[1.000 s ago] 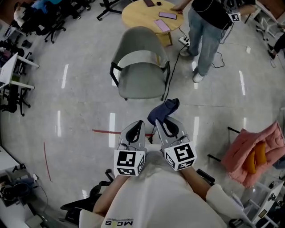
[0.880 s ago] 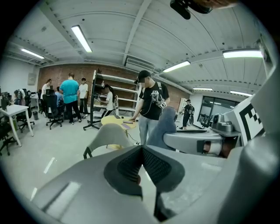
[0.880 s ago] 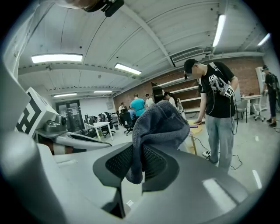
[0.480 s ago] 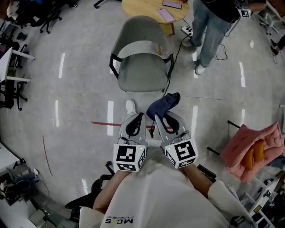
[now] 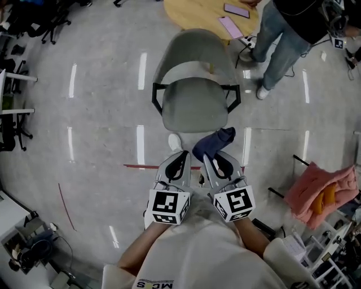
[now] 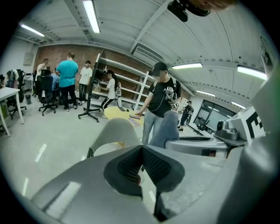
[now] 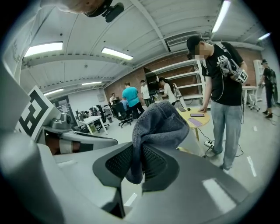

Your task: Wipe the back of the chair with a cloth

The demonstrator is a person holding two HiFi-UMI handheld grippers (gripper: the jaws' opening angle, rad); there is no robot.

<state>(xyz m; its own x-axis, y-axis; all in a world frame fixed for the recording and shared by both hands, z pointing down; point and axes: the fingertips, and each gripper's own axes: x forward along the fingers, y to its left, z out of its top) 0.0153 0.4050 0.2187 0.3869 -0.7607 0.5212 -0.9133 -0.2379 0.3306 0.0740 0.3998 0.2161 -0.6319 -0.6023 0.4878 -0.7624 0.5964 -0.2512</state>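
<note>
A grey chair (image 5: 194,101) with black arms stands on the floor straight ahead, its seat toward me and its curved back (image 5: 194,48) on the far side. My right gripper (image 5: 210,159) is shut on a dark blue cloth (image 5: 214,144), which bunches up above the jaws (image 7: 159,122) near the seat's front edge. My left gripper (image 5: 181,160) sits beside it, shut with nothing between its pads (image 6: 141,164). In the left gripper view the chair back (image 6: 114,133) rises just past the jaws.
A round wooden table (image 5: 211,12) with two phones stands behind the chair. A person in jeans (image 5: 282,48) stands at its right. A power strip and cable (image 5: 245,42) lie by the chair. Pink fabric (image 5: 321,192) lies at the right. Office chairs stand at the far left.
The chair has come nearer and shifted right in the head view; the cloth's tip now reaches the seat's front edge. Both grippers keep their pose side by side.
</note>
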